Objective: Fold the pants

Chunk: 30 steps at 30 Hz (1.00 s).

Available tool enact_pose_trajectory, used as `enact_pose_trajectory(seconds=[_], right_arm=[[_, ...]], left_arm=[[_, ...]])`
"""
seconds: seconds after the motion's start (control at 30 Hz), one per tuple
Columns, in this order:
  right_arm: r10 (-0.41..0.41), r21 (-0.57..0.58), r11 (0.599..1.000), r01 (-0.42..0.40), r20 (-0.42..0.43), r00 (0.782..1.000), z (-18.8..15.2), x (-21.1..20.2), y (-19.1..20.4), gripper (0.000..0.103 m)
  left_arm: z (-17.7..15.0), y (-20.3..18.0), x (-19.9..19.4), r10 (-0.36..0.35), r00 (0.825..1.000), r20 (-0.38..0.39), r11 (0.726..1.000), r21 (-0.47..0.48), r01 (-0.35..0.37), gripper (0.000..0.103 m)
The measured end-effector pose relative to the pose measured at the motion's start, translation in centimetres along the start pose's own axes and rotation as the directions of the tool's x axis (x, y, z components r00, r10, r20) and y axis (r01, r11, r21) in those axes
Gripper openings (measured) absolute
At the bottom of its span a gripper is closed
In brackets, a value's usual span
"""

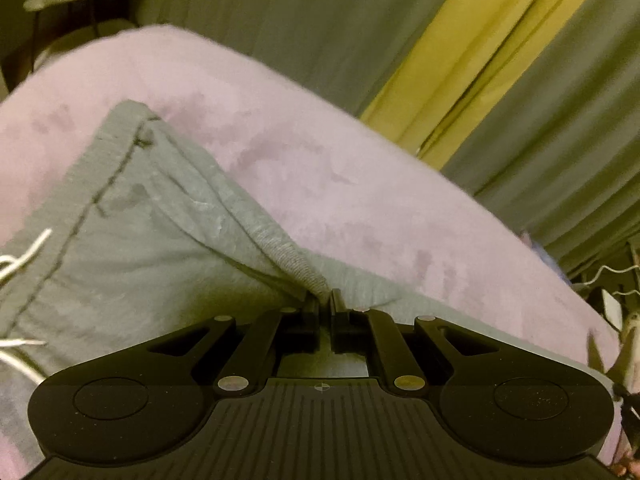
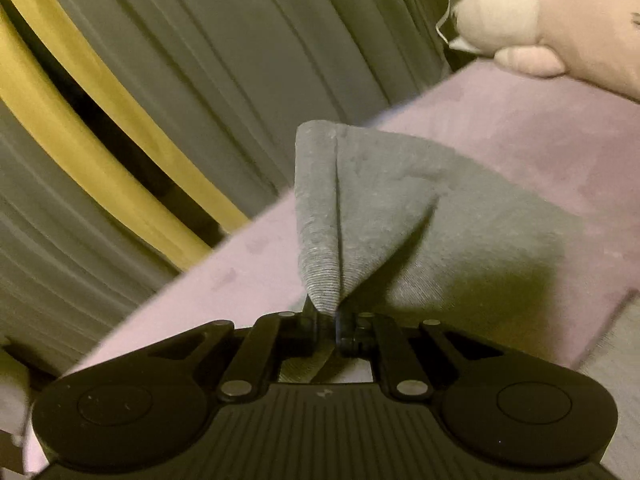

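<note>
Grey ribbed-knit pants point(image 1: 132, 216) lie on a plush pink blanket point(image 1: 360, 184), their white drawstring point(image 1: 24, 256) at nine o'clock. Left gripper point(image 1: 324, 300) pinches a ribbed cuff; right gripper point(image 2: 330, 312) clamps another peaked fold point(image 2: 320, 220) rising toward twelve.

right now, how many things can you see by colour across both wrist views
grey: 2, the pants and the curtain
pink: 1, the bed cover
yellow: 1, the curtain strip
pale pink: 1, the plush toy
black: 2, the left hand-held gripper and the right hand-held gripper
total: 7
</note>
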State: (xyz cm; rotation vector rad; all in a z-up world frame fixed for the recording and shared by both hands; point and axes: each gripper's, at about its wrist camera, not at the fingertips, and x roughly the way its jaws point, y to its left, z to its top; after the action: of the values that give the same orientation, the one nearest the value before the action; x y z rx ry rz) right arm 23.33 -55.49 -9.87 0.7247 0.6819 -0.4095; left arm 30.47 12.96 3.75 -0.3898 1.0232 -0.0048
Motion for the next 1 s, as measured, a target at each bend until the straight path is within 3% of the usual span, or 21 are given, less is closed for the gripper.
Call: enact_pose_trajectory(seconds=[0.13, 0.3, 0.43, 0.53, 0.57, 0.63, 0.67, 0.73, 0.8, 0.87, 1.0], right_arm=[[0.069, 0.015, 0.997, -0.07, 0.05, 0.996, -2.6, -8.2, -2.0, 0.007], [0.088, 0.046, 0.995, -0.09, 0.053, 0.995, -8.3, -17.8, -6.9, 0.007], [-0.022, 0.112, 0.993, 0.028, -0.056, 0.998, -14.2, -18.9, -12.0, 0.007], [-0.145, 0.094, 0.982, 0.162, -0.167, 0.975, -17.6, -16.7, -14.5, 0.009], [-0.155, 0.084, 0.982, 0.171, -0.166, 0.974, -18.0, -16.6, -14.6, 0.009], [-0.17, 0.072, 0.981, 0.181, -0.138, 0.976, -17.2, -17.1, -13.7, 0.025], [-0.186, 0.048, 0.98, 0.193, -0.125, 0.975, -16.8, -17.4, -13.0, 0.041], [-0.212, -0.022, 0.977, 0.211, -0.086, 0.973, -16.0, -18.3, -11.4, 0.055], [-0.225, -0.074, 0.972, 0.222, -0.042, 0.973, -15.8, -19.3, -10.0, 0.064], [-0.243, -0.112, 0.964, 0.241, -0.004, 0.97, -15.8, -19.6, -9.2, 0.068], [-0.245, -0.159, 0.957, 0.242, 0.0, 0.97, -16.9, -19.2, -7.8, 0.07]], left_arm=[[-3.4, 2.0, -5.6, -0.052, 0.997, 0.049, 0.999, -0.012, 0.053, 0.006], [-11.0, 5.4, -9.8, -0.065, 0.996, 0.065, 0.997, -0.026, 0.066, 0.006], [-18.0, 8.2, -7.5, 0.02, 1.0, -0.018, 0.999, -0.038, -0.021, 0.007], [-20.7, 9.9, -4.9, 0.092, 0.993, -0.076, 0.995, -0.029, -0.094, 0.008], [-21.0, 10.2, -5.0, 0.08, 0.994, -0.068, 0.996, -0.035, -0.083, 0.008], [-20.6, 10.1, -6.2, 0.077, 0.997, -0.033, 0.996, -0.034, -0.078, 0.013], [-20.2, 10.0, -7.0, 0.092, 0.996, 0.0, 0.996, -0.024, -0.092, 0.02], [-19.0, 9.8, -8.4, 0.146, 0.985, 0.094, 0.989, -0.007, -0.146, 0.038], [-17.3, 9.9, -9.1, 0.195, 0.965, 0.177, 0.98, -0.011, -0.196, 0.07], [-15.1, 10.0, -8.4, 0.242, 0.948, 0.209, 0.97, -0.019, -0.244, 0.072], [-11.0, 10.0, -5.3, 0.277, 0.941, 0.193, 0.959, 0.012, -0.284, 0.072]])
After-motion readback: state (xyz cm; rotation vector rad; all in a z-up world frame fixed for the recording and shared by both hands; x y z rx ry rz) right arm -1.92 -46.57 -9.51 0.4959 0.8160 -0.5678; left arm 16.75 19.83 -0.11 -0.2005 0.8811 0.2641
